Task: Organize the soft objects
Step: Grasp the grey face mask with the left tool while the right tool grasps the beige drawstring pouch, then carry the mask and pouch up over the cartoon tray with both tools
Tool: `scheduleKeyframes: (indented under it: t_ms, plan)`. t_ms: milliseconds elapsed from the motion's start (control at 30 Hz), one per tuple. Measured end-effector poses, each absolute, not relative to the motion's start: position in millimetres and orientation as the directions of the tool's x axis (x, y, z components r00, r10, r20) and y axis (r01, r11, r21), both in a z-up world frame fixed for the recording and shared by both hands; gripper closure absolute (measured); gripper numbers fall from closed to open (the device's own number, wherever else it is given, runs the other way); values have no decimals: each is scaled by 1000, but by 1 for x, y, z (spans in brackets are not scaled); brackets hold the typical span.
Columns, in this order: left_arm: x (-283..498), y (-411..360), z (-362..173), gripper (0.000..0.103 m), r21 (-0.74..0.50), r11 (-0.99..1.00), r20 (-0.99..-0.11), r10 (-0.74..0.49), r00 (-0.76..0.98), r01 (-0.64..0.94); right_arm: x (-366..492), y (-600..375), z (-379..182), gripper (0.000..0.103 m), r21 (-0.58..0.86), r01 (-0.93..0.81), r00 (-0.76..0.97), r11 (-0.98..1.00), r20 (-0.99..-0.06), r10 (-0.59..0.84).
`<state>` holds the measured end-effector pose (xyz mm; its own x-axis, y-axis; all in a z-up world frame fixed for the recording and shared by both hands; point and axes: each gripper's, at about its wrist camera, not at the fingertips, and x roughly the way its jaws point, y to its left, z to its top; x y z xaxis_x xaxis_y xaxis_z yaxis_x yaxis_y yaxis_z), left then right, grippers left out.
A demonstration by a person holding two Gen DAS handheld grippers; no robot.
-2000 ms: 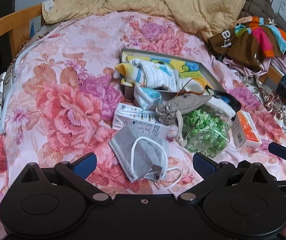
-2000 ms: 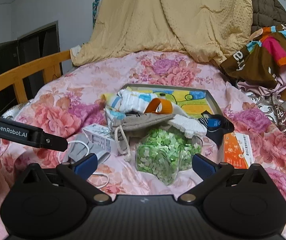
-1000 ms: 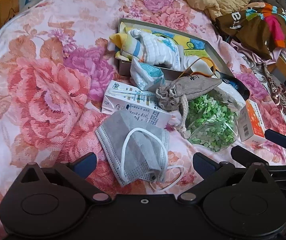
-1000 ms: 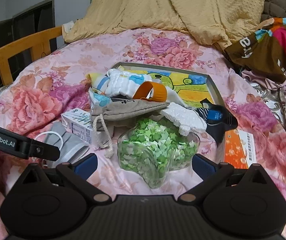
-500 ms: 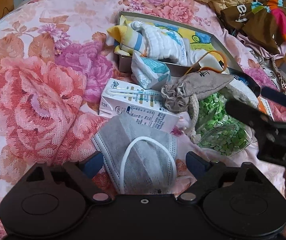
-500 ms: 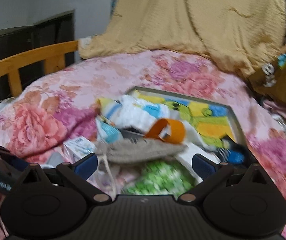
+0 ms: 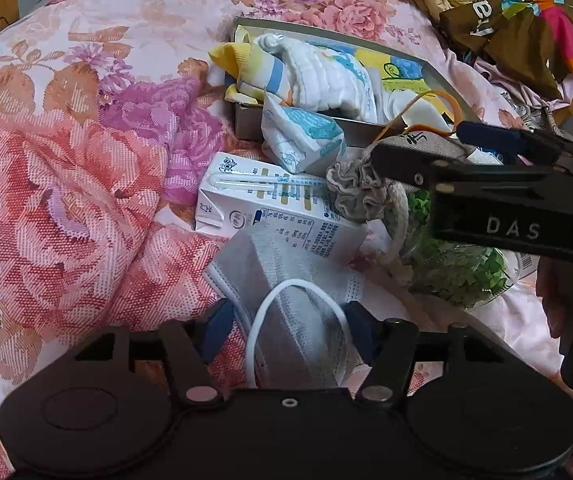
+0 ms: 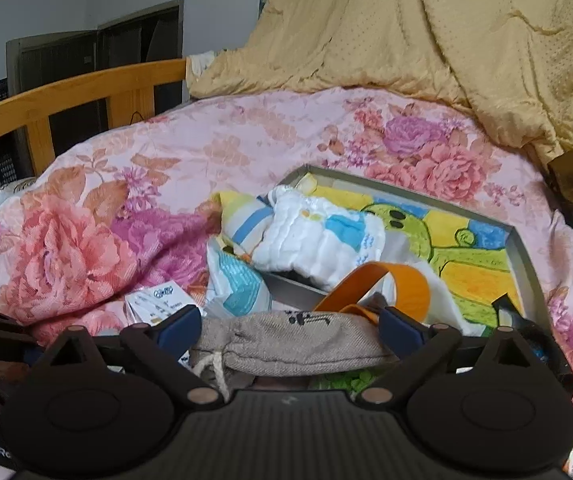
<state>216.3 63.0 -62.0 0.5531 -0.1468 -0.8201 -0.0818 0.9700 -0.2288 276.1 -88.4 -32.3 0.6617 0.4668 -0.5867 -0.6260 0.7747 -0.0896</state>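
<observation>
The left tool point(image 7: 286, 326) sits low over the bed, its two blue-tipped fingers drawn in around the grey face mask point(image 7: 286, 280); they look to be pressing its sides, the white ear loop arching up between them. The mask lies on the flowered bedspread point(image 7: 66, 184), its far edge tucked just under a white milk carton point(image 7: 262, 204). The right tool point(image 8: 288, 330) has its fingers spread wide on either side of a beige drawstring pouch point(image 8: 286, 340), near both ends, though I cannot tell whether they touch it. The pouch rests on top of a clear jar of green bits point(image 7: 458, 272). Behind it a shallow grey tray point(image 8: 524, 256) holds a folded white cloth point(image 8: 318, 240) and an orange strap point(image 8: 406, 280).
</observation>
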Motion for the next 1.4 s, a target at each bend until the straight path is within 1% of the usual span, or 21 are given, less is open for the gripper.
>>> scheduleKeyframes:
  t_ms: [133, 300, 500, 767, 800, 833, 1000, 1233, 1333, 1400]
  plan:
    - [217, 66, -63, 54, -237, 967, -814, -145, 562, -94, 277, -87, -34, 6, -95, -621, 664, 778, -591, 458]
    - [216, 69, -62, 62, -246, 964, -807, -147, 571, -99, 279, -89, -34, 6, -83, -612, 663, 787, -596, 453]
    - [214, 73, -61, 71, -267, 958, -798, -160, 580, -103, 279, -92, -34, 9, -66, -608, 656, 792, -603, 454]
    - [213, 75, -59, 79, -312, 945, -778, -194, 597, -100, 281, -96, -34, 10, -64, -593, 653, 802, -621, 433]
    - [213, 75, -59, 84, -327, 940, -771, -206, 602, -97, 281, -96, -33, 10, -63, -592, 653, 804, -623, 432]
    - [212, 76, -58, 86, -342, 935, -763, -219, 608, -92, 281, -97, -33, 10, -63, -590, 652, 805, -624, 430]
    - [211, 76, -54, 86, -367, 926, -733, -232, 639, -85, 283, -100, -35, 9, -30, -599, 628, 800, -637, 447]
    - [211, 81, -53, 87, -373, 922, -726, -218, 652, -108, 283, -98, -39, 7, 6, -628, 593, 778, -644, 483]
    - [210, 82, -52, 87, -378, 919, -719, -215, 661, -112, 278, -91, -43, 7, -41, -642, 602, 766, -646, 470]
    - [210, 83, -50, 87, -383, 917, -711, -213, 670, -115, 275, -86, -45, 9, -74, -649, 612, 757, -642, 462]
